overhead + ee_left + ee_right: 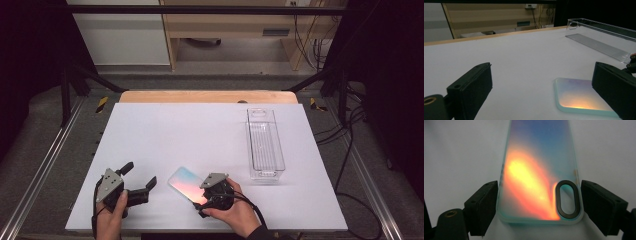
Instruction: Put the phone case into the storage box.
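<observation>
So far only the grasp looks made. High view: right gripper (204,196) at 6 o'clock on the table (165,125), on the phone case (186,184); clear bin (265,145) at 2 o'clock, empty. Left gripper view: left gripper (544,87) spread, idle. Right gripper view: jaws pinch the case's two long edges near the camera cutout (567,197). Lift and placing remain.

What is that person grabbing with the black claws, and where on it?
The right tool clamps the colourful, see-through plastic phone case by its two long side edges, near the end with the camera hole. The left tool holds nothing.
</observation>
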The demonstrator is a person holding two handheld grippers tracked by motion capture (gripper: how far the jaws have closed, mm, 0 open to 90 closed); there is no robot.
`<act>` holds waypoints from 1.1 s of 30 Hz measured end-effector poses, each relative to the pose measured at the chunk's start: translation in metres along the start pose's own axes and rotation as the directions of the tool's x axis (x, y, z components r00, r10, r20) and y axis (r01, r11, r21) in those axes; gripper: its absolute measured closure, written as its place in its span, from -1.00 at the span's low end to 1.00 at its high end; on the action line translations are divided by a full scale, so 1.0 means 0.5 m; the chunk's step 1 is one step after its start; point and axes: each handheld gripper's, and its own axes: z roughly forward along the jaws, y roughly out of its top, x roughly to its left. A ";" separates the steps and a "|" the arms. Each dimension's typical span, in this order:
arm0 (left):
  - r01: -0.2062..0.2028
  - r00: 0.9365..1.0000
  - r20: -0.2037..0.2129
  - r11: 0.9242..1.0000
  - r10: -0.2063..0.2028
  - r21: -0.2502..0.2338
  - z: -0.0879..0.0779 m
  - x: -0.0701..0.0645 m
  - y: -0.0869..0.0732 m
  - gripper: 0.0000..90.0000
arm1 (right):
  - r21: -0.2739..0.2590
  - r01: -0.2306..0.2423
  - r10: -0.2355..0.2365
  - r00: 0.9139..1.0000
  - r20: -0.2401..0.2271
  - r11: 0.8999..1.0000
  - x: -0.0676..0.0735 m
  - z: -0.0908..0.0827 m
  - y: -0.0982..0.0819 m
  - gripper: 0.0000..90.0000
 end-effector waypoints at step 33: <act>-0.336 0.939 0.073 0.942 0.336 -0.013 0.130 -0.105 0.085 -0.97 | 0.112 0.009 -0.012 1.000 0.021 0.994 -0.177 -0.162 0.185 -0.60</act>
